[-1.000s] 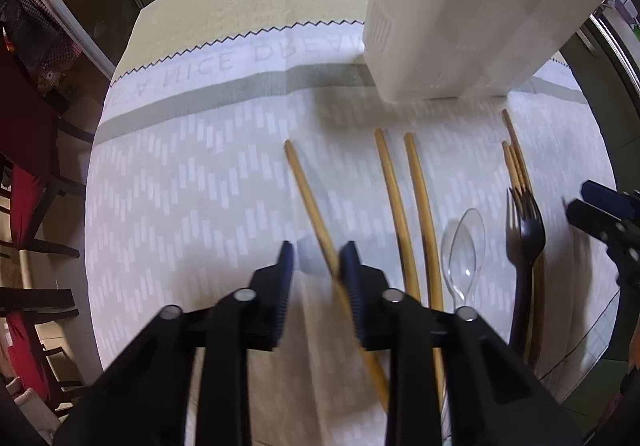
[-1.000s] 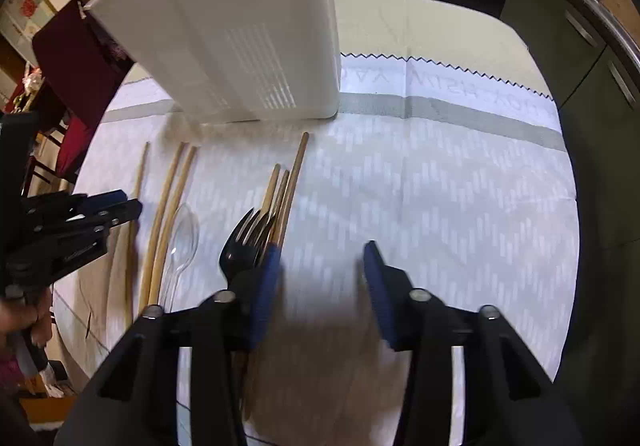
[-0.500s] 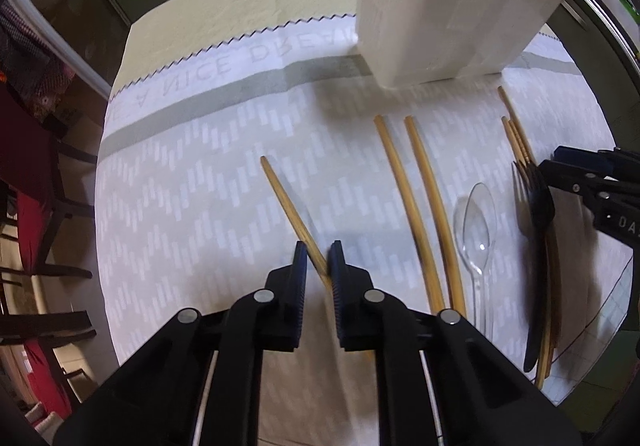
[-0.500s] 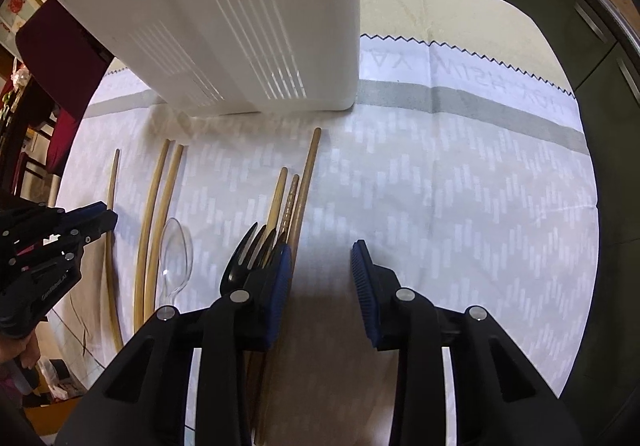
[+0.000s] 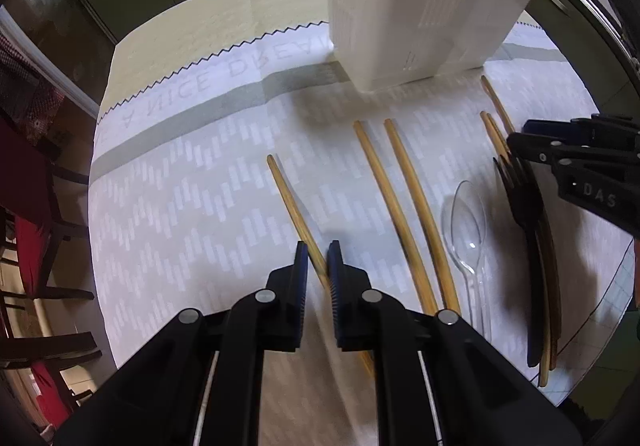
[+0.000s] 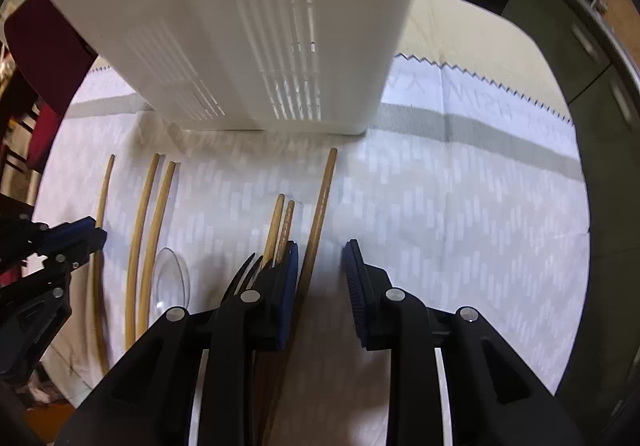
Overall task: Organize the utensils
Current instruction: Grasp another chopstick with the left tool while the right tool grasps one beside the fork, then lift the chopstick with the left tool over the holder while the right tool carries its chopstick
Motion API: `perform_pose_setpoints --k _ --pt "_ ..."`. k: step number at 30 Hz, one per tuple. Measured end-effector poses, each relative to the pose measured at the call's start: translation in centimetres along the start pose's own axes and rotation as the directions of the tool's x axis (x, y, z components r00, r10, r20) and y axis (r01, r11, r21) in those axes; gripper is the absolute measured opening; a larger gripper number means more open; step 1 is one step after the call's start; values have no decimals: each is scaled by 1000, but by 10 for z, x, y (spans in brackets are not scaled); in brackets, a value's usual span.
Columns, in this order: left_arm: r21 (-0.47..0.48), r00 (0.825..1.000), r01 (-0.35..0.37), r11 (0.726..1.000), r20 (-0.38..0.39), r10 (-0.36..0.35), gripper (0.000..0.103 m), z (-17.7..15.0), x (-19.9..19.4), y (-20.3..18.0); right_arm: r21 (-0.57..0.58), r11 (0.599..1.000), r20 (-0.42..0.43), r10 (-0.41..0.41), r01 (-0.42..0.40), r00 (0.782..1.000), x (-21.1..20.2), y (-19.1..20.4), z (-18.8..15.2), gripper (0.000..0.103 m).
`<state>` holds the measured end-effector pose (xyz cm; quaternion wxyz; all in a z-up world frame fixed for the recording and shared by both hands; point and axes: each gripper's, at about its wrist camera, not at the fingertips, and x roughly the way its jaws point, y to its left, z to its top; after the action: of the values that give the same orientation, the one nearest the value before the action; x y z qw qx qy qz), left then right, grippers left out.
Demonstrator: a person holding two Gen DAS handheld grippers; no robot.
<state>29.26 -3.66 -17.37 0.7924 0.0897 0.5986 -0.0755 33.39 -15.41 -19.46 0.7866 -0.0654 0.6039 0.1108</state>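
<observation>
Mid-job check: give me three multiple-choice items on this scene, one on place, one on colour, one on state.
1. Where does the clear spoon lie?
A) right of the fork
B) left of every chopstick
C) between the paired chopsticks and the black fork

2. What colour is the fork?
A) white
B) black
C) red

3. The left tool is:
A) shut on the lone chopstick
B) wide open
C) holding the spoon

Answers: C, both flank it; B, its tines are dark; A, both pads pinch the stick.

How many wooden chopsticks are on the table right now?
6: one in the left tongs, two left of the spoon, two by the fork, one between the closing right tongs.
</observation>
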Motion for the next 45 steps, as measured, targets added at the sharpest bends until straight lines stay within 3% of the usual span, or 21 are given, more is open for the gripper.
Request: perform_pose_setpoints --k 2,5,10,18,23,32,39,45 --pt "9 1000 -3 1000 4 3 10 1 1 -1 -26 1000 6 -4 4 1000 2 8 0 10" --pt "-8 1000 17 1000 -7 -17 10 2 1 1 -48 999 1 -6 6 1000 2 12 -3 7" --pt "-57 996 72 996 -41 -74 10 7 3 13 16 997 -2 70 -70 998 -4 -8 -9 6" --pt "-88 993 99 991 -60 -105 7 13 4 16 53 981 144 179 -189 973 -62 -35 -30 6" --pt "-78 992 111 991 -50 -115 6 13 -4 14 40 975 208 206 -218 956 -99 -56 -45 6" --pt "-38 990 127 991 62 -124 6 3 -63 11 31 967 317 229 -251 920 -155 -77 -70 6" --pt "7 973 124 992 197 -123 6 -7 -129 7 5 970 389 223 -244 894 -191 -79 -86 6" --pt "20 954 137 990 268 -137 5 -15 -165 5 -24 971 425 225 -238 877 -216 -72 -88 6"
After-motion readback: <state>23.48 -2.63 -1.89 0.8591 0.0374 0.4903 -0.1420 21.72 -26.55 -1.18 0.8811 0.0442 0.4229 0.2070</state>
